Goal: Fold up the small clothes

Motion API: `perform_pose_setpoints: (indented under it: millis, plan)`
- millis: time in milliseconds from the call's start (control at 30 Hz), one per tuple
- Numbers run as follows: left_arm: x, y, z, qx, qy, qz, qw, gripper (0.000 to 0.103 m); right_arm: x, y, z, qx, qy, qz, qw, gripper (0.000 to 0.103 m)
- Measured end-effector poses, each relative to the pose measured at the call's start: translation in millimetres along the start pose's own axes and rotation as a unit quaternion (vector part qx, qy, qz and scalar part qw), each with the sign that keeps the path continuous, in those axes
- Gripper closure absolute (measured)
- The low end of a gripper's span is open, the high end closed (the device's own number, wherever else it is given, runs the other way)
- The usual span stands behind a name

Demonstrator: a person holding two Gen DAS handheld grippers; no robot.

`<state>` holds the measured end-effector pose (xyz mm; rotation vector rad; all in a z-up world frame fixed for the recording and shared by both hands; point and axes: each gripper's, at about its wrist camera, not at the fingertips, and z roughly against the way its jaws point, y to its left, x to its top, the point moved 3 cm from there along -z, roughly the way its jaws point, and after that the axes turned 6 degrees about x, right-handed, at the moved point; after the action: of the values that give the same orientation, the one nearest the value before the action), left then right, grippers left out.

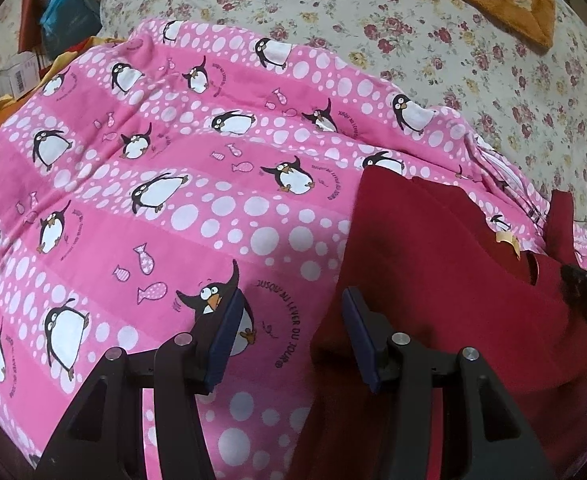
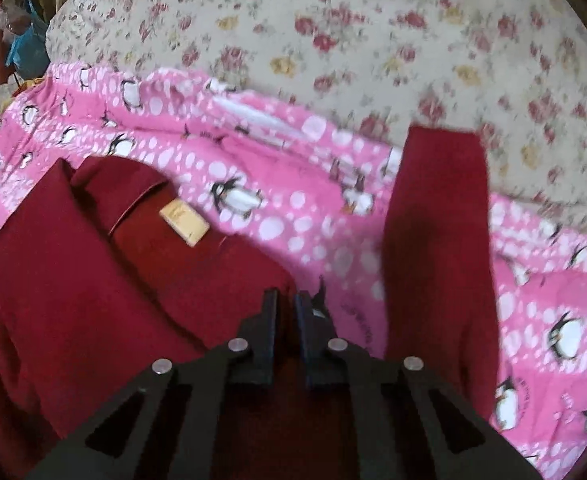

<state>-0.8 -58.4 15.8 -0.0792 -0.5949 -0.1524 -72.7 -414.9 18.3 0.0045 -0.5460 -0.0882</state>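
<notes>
On the pink penguin blanket, which covers a bed with a flowered sheet, a dark red garment lies partly folded. Its neck opening with a beige label faces up, and one sleeve stretches away from the body toward the flowered sheet.

The left gripper hangs above the blanket just beside the left edge of the garment. Its jaws stand apart and nothing is between them; one finger is over the pink cloth, the other over the red cloth.

The right gripper is at the shoulder area, between the body of the garment and the sleeve. Its jaws are pressed almost together. They seem to pinch the red fabric there, but the tips hide the exact place, so I cannot tell for sure if cloth is inside.

I think the step in hand is to fold this sleeve over the body. To do it well, the right gripper should hold only the top layer near the shoulder seam, then carry the sleeve across in a low arc, so the blanket below is not lifted. The left gripper can press the opposite edge so the body does not slide.
</notes>
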Motion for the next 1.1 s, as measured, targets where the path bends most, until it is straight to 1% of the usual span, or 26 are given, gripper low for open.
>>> perform_pose_setpoints:
  millis: [33,67,100,133,167,267,300,333,367,400,433,500,567,600,633,667,700,733,767,800,933,1033,1100]
  plan:
    - [0.2,-0.1,0.8,0.002,-0.002,-0.002,1.0000,0.072,3.6,0.8,0.6,-0.008,-0.005,0.001,1.000,0.101]
    - [0.2,-0.5,1.9,0.003,-0.004,-0.004,1.0000,0.072,8.3,-1.1,3.2,-0.043,-0.016,0.007,0.999,0.103]
    - [0.3,-0.6,3.1,0.004,-0.007,-0.007,0.9999,0.072,12.8,-3.4,5.9,-0.066,-0.026,0.011,0.997,0.103]
    - [0.5,-0.7,4.5,0.003,-0.009,-0.009,0.9999,0.072,18.2,-8.9,9.4,-0.066,-0.034,0.000,0.997,0.103]
    - [0.6,-1.0,5.1,0.003,-0.011,-0.011,0.9999,0.072,24.0,-16.9,11.2,-0.042,-0.034,-0.026,0.998,0.103]
    - [1.4,-0.2,5.0,0.002,-0.009,-0.012,0.9999,0.072,30.4,-25.8,6.8,0.025,-0.010,-0.073,0.997,0.103]
    - [1.7,-0.1,5.2,0.000,-0.009,-0.011,0.9999,0.072,29.0,-23.3,6.9,0.035,-0.011,-0.076,0.996,0.097]
    - [1.7,0.1,6.1,-0.004,-0.009,-0.009,0.9999,0.072,26.6,-18.2,6.1,0.049,-0.010,-0.071,0.996,0.088]
    - [1.6,-0.2,7.0,-0.006,-0.010,-0.009,0.9999,0.072,22.3,-11.2,2.5,0.066,0.000,-0.063,0.996,0.052]
    - [1.2,-0.5,8.0,-0.007,-0.011,-0.010,0.9999,0.072,17.0,-5.2,-5.2,0.079,0.018,-0.056,0.995,0.020]
    - [0.9,-0.8,8.4,-0.008,-0.011,-0.011,0.9999,0.072,12.5,0.5,-12.1,0.079,0.025,-0.051,0.995,0.018]
    - [0.0,-1.1,8.5,-0.008,-0.010,-0.014,0.9998,0.072,6.8,7.8,-26.4,0.067,0.045,-0.031,0.996,0.018]
    - [0.0,-1.2,7.1,-0.006,-0.007,-0.015,0.9998,0.072,2.7,7.1,-38.2,0.064,0.058,-0.032,0.996,0.019]
    - [-0.1,-0.9,6.0,-0.006,-0.003,-0.015,0.9999,0.072,1.2,5.1,-43.0,0.069,0.060,-0.041,0.995,0.023]
    - [-0.2,-1.2,5.3,-0.006,-0.001,-0.015,0.9999,0.072,-1.0,4.1,-47.6,0.074,0.062,-0.049,0.994,0.024]
    - [0.0,-1.3,4.8,-0.007,0.000,-0.013,0.9999,0.072,-3.4,6.1,-48.9,0.070,0.059,-0.041,0.995,0.027]
    - [0.2,-1.4,5.0,-0.008,0.001,-0.012,0.9999,0.072,-4.2,9.5,-46.5,0.068,0.052,-0.029,0.996,0.045]
    - [0.4,-1.9,5.4,-0.007,0.000,-0.013,0.9999,0.072,-5.1,14.1,-42.0,0.067,0.043,-0.016,0.997,0.058]
    - [0.6,-2.7,5.6,-0.007,-0.001,-0.013,0.9999,0.072,-5.1,17.0,-37.1,0.052,0.034,-0.003,0.998,0.080]
    - [0.6,-2.9,6.0,-0.007,-0.001,-0.014,0.9999,0.072,-3.9,17.4,-35.6,0.044,0.030,0.002,0.999,0.089]
    - [0.9,-1.1,8.4,-0.011,-0.004,-0.009,0.9999,0.072,0.3,23.1,-23.9,0.029,0.013,0.017,0.999,0.092]
    - [1.9,2.7,11.0,-0.012,-0.009,0.001,0.9999,0.072,9.4,25.3,-11.1,0.015,-0.013,0.024,1.000,0.092]
    - [3.0,4.6,12.7,-0.014,-0.011,0.006,0.9998,0.072,18.6,27.7,-2.1,-0.007,-0.033,0.041,0.999,0.092]
